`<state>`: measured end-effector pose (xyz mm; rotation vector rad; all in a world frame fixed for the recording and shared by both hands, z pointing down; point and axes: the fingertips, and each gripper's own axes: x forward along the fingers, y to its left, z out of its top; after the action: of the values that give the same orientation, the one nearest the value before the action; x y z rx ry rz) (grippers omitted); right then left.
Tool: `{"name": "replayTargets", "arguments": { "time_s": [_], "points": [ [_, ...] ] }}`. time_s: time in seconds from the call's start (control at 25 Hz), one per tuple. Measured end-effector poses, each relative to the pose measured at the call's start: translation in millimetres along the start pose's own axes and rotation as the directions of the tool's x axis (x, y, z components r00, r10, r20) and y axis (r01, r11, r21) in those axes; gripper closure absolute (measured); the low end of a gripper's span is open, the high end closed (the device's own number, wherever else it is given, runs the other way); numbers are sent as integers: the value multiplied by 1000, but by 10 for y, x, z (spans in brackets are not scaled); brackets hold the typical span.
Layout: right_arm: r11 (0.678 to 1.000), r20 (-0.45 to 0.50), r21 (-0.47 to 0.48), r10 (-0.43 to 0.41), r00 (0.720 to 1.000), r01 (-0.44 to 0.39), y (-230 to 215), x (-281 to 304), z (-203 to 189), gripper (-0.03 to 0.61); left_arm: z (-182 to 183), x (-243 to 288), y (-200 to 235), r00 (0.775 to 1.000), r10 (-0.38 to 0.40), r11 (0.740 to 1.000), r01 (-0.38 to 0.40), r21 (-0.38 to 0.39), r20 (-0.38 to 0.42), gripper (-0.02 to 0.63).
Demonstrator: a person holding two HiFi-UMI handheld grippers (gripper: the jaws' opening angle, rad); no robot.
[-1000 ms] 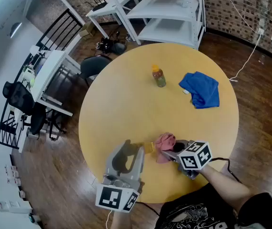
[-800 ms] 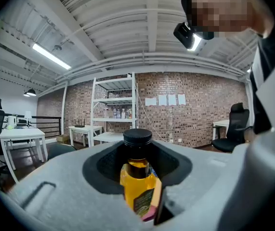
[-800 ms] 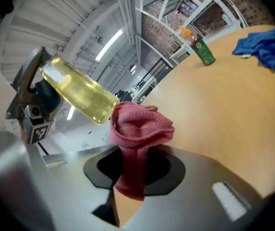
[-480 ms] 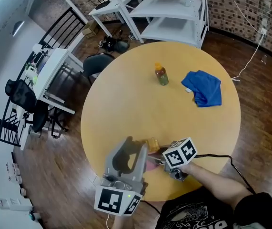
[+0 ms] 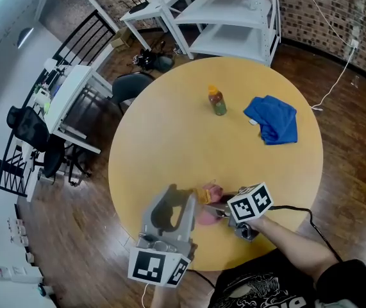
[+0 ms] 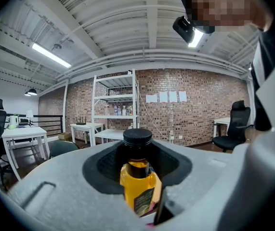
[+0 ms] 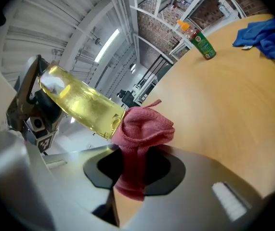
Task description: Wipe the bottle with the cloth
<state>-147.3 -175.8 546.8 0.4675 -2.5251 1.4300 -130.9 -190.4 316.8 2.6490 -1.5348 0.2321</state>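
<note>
L gripper (image 5: 183,197): jaws closed on bottle (image 6: 138,177) | R gripper (image 5: 216,212): jaws pinching cloth (image 7: 144,129) | cloth red, bunched, touching bottle | blue rag (image 5: 272,119), far bottle (image 5: 217,101): well apart from bottle

Office-like loft workspace, brick walls (image 5: 320,5), white shelving (image 5: 224,10), office chairs (image 5: 25,130), round wooden table (image 5: 170,127)

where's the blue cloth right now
In the head view the blue cloth lies on the far right part of the round table, to the right of the small upright bottle.
</note>
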Motion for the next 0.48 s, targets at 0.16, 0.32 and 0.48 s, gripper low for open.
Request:
{"name": "replayTargets", "arguments": {
  "time_s": [0.16,0.32,0.48],
  "points": [
    [1000,10,17,-10,1000,10,-55,-85,-29,480,-62,-7,-5,1000,-3,1000,3,-8,-5,456],
    [995,1,-42,-92,996,92,-240,-226,-88,480,-189,45,-39,1000,-2,1000,2,-27,-6,456],
    [926,115,-164,-326,939,341,-657,-697,27,480,-496,175,-7,999,32,999,-33,-13,-28,456]
  ]
}}
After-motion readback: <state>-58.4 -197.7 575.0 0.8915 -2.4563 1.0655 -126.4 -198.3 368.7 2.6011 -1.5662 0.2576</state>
